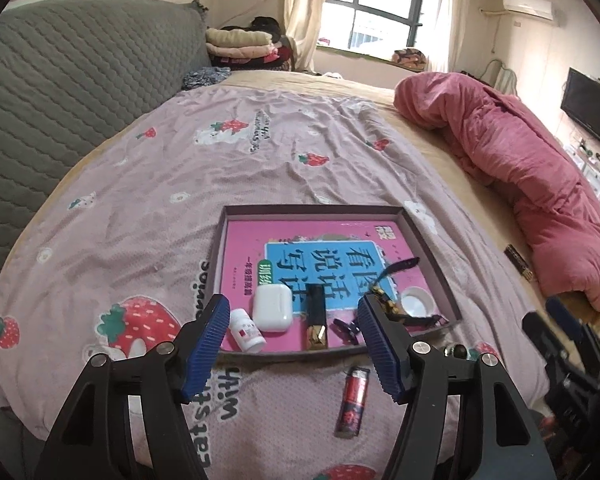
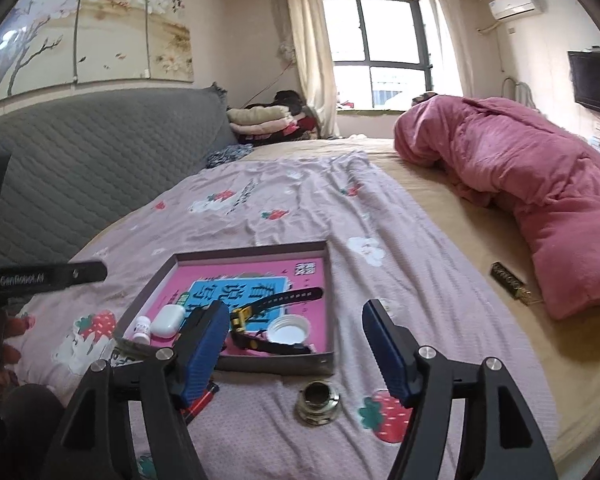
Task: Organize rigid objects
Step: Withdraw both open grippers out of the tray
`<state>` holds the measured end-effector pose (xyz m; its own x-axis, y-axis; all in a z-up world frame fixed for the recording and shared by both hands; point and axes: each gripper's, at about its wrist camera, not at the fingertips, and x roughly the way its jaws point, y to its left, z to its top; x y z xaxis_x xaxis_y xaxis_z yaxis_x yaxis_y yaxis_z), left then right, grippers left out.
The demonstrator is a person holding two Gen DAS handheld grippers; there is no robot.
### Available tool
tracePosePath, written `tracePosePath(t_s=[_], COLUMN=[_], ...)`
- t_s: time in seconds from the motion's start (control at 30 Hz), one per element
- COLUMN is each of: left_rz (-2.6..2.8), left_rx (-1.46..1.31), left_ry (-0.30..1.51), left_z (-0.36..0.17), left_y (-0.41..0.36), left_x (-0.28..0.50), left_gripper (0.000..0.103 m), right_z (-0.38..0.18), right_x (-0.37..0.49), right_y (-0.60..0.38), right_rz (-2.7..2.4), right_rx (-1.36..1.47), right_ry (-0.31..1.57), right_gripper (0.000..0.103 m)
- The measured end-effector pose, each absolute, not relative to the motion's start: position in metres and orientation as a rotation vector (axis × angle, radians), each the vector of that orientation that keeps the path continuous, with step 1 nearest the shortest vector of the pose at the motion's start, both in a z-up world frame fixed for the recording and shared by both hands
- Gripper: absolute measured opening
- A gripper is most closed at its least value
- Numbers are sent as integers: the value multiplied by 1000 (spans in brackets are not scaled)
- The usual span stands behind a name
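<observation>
A shallow box tray lined with a pink book lies on the bed. In it are a white pill bottle, a white earbud case, a black-and-gold lipstick, a white cap and a black watch. A red lighter lies on the sheet in front of the tray. A round metal fitting lies in front of the tray in the right wrist view. My left gripper is open above the tray's near edge. My right gripper is open above the fitting.
A dark gold-printed bar lies on the tan mattress beside the rolled pink duvet. A grey quilted headboard runs along the left. Folded blankets sit at the far end.
</observation>
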<state>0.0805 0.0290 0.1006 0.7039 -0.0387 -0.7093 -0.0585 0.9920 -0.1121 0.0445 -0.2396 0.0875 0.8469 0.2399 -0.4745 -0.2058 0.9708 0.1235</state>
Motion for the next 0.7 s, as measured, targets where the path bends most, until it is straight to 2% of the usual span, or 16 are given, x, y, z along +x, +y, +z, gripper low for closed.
tracePosePath(t_s=[0.7], left_rz=[-31], left_rx=[-88], left_ry=[811], left_z=[99], left_y=[0], left_x=[57], left_gripper=[72], right_z=[97], right_x=[28], right_y=[-240], right_rz=[241], right_rx=[61], right_ry=[529], right_gripper=[69])
